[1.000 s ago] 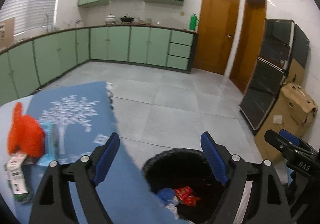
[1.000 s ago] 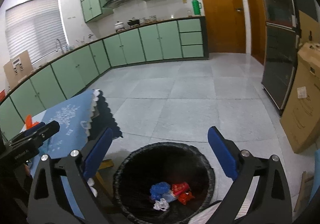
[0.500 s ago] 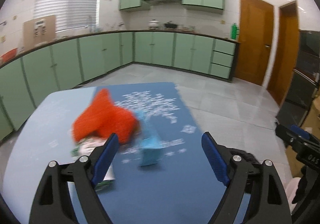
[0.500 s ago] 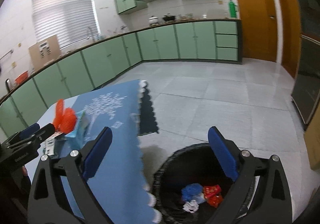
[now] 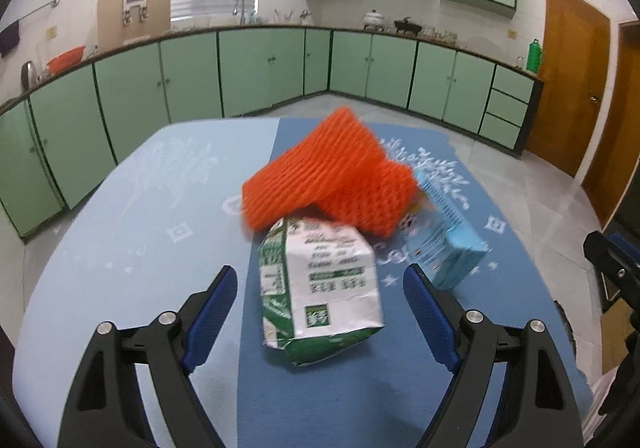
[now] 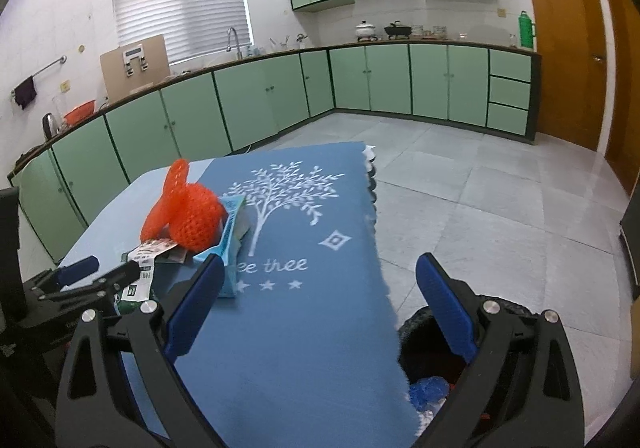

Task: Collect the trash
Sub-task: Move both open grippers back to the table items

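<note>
Right wrist view first: my right gripper (image 6: 318, 302) is spread wide and holds nothing, hanging over the near edge of the table (image 6: 108, 216). Below its right finger I see the black bin (image 6: 416, 332) on the floor beside the table, with a crumpled blue scrap (image 6: 430, 388) and a bit of white litter inside; the rest of its contents are hidden by the finger.

On the left wrist view my left gripper (image 5: 320, 312) is also wide open and empty, its fingers on either side of a crumpled green-and-white carton (image 5: 320, 288) without touching it. The carton lies on the dark blue cloth (image 5: 320, 400), dented, its print blurred. Just right of it sits a light blue box (image 5: 448, 248), tilted. Behind both, resting against them, is an orange foam net (image 5: 328, 176), folded into two lumps.

Farther off, green cabinets (image 5: 260, 72) line the walls, with a brown door (image 5: 576, 80) at the right.
</note>
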`<state>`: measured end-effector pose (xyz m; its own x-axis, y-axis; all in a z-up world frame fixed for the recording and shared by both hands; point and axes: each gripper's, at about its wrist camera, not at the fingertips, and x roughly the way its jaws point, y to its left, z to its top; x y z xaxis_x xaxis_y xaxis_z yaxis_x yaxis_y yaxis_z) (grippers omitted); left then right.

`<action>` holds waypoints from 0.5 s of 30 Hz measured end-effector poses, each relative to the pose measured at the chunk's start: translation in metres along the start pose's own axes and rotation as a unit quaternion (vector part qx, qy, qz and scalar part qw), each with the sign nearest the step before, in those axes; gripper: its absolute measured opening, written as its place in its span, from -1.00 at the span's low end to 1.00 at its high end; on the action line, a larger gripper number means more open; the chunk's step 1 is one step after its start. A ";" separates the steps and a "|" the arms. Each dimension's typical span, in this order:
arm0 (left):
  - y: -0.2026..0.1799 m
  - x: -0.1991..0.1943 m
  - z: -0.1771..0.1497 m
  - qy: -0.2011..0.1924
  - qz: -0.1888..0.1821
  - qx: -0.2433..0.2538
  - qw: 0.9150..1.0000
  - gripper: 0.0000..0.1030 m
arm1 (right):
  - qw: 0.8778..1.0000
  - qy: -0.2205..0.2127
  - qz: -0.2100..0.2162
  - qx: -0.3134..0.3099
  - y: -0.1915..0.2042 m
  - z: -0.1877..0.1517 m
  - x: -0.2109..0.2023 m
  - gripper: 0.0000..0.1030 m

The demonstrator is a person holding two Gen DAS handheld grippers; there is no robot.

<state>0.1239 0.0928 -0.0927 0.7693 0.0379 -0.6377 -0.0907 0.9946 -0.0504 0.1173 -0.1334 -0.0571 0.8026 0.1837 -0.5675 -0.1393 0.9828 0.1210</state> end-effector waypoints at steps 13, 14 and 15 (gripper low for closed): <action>0.004 0.033 -0.003 0.049 0.002 -0.020 0.999 0.64 | 1.000 0.023 0.010 -0.007 0.007 0.001 0.024 0.82; 0.006 0.036 -0.003 0.054 0.002 -0.025 0.998 0.64 | 1.000 0.023 0.010 -0.007 0.007 0.000 0.025 0.82; 0.007 0.039 -0.002 0.059 0.003 -0.029 0.998 0.64 | 1.000 0.024 0.011 -0.008 0.007 0.000 0.026 0.82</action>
<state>0.1517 0.1006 -0.1197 0.6894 0.0286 -0.7238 -0.1340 0.9870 -0.0886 0.1376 -0.1217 -0.0711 0.7709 0.2049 -0.6031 -0.1658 0.9788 0.1206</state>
